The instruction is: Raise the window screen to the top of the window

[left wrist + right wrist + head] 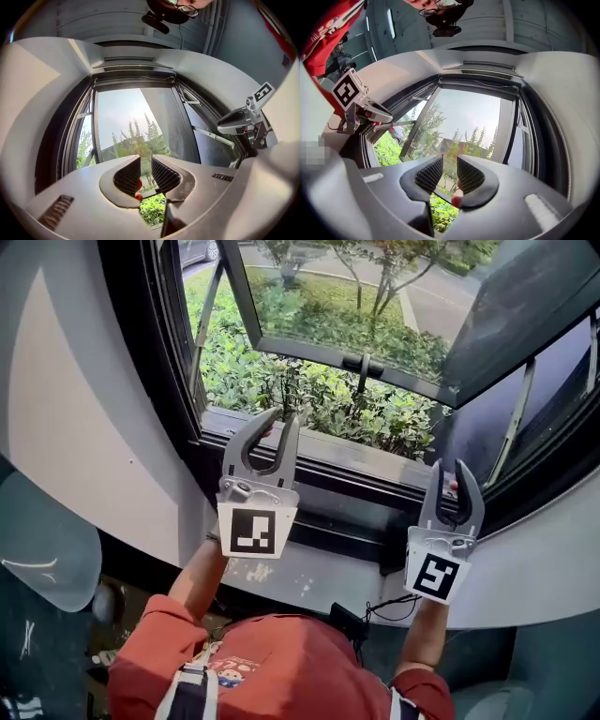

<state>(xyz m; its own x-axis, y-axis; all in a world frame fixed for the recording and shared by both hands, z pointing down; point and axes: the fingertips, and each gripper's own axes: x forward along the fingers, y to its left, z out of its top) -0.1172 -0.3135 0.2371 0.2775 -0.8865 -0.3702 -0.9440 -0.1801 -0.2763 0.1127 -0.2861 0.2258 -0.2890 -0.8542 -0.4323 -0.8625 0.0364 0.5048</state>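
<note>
— Tongs?
— Your L tongs (283,418) & R tongs (449,467) both released, nothing btwn, over grey sill (319,582). Window screen (133,77) looks up at frame top, well above them. Grey wall (84,427) around.

head view: steeply down, close above sill (319,457) | gripper views: tilted up, near window (122,122) | shared: likely open sash (309,350)

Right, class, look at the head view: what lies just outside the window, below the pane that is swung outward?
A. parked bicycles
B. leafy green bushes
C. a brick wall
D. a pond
B: leafy green bushes fill the ground just beyond the window sill, under the pane that stands swung outward.
</note>
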